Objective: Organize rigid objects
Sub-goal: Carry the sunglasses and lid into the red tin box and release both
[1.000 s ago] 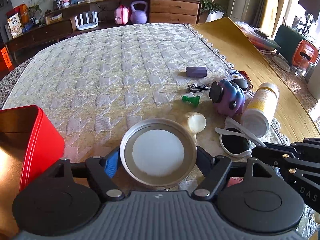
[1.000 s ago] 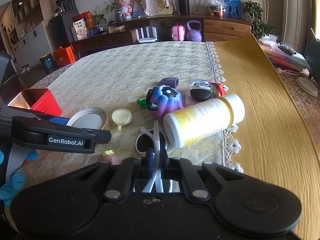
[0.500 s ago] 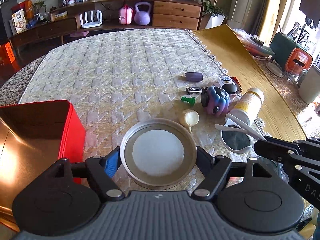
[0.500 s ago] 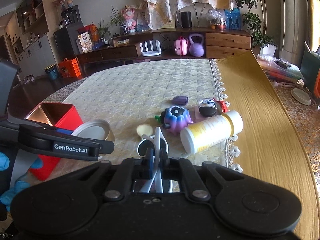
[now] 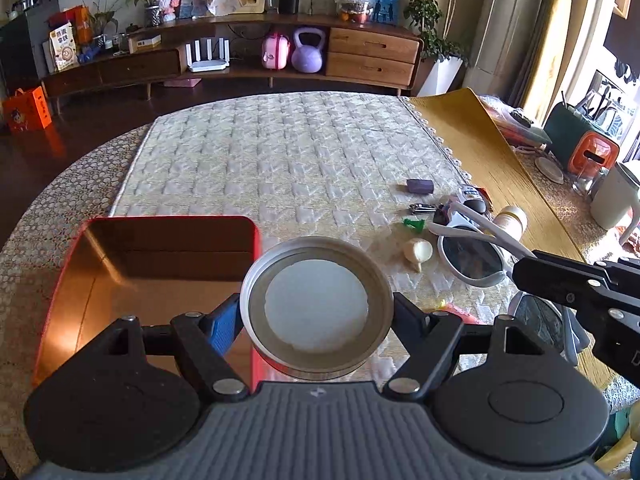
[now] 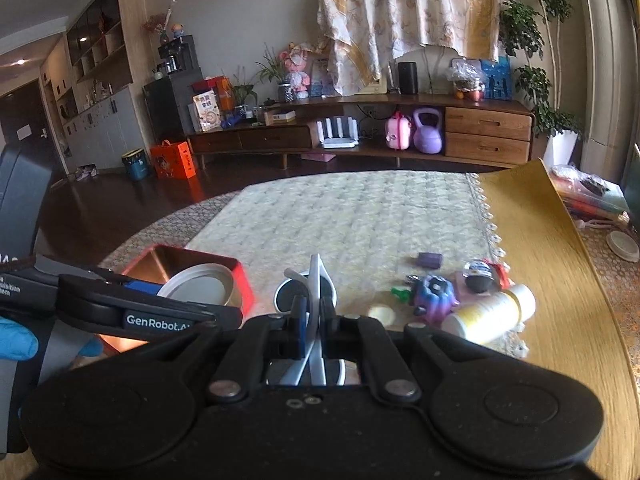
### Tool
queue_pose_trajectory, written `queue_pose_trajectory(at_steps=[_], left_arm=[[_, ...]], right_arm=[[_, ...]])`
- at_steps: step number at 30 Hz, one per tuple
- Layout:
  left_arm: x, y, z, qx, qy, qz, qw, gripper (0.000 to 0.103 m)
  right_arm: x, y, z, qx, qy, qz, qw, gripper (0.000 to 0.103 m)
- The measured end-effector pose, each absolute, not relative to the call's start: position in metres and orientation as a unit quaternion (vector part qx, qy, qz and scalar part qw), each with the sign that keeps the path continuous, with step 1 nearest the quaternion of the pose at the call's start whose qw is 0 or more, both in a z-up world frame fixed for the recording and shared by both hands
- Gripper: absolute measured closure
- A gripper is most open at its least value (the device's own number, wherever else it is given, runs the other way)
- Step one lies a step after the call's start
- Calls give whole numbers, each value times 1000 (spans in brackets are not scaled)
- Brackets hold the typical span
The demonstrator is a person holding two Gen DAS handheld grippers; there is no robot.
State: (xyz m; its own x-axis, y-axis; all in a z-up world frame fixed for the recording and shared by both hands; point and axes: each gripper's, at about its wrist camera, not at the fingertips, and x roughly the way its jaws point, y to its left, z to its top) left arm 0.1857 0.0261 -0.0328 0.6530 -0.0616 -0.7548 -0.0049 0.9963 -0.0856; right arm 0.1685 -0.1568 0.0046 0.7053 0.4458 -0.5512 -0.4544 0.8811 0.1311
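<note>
Aloft: Lid and Sunglasses Gripped

A round lid is clamped between the left gripper fingers beside the red box. White sunglasses are pinched in the closed right gripper, above the tablecloth.

A round table carries a cream quilted cloth and, to the right, a yellow mat. On the cloth, a red box sits near left; an eraser, clippers, a green peg and a bottle lie right.

Left tool spread wide, gripping; right tool clamped tight
</note>
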Motion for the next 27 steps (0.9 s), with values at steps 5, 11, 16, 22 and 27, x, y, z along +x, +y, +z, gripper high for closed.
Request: queue_pose_trajectory(at_steps=[5,11,16,22,27], left_arm=[[174,64,-23,-44,404,6,914,25],[167,113,-23,-46,400,29,915,25],[168,152,-35,-55,411,53,909,25],[180,179,-52,-66,423,58,902,25],[203,190,-61,-77,431,57,897,25]], right_arm=[[164,-124,10,-10,292,263,920,97],[162,-83,12,-16,292,286,913,97],[165,-53,9,-20,296,299,907,97],[177,-20,-8,-23,315,297,901,97],[190,4,-24,-42,330,286,899,97]])
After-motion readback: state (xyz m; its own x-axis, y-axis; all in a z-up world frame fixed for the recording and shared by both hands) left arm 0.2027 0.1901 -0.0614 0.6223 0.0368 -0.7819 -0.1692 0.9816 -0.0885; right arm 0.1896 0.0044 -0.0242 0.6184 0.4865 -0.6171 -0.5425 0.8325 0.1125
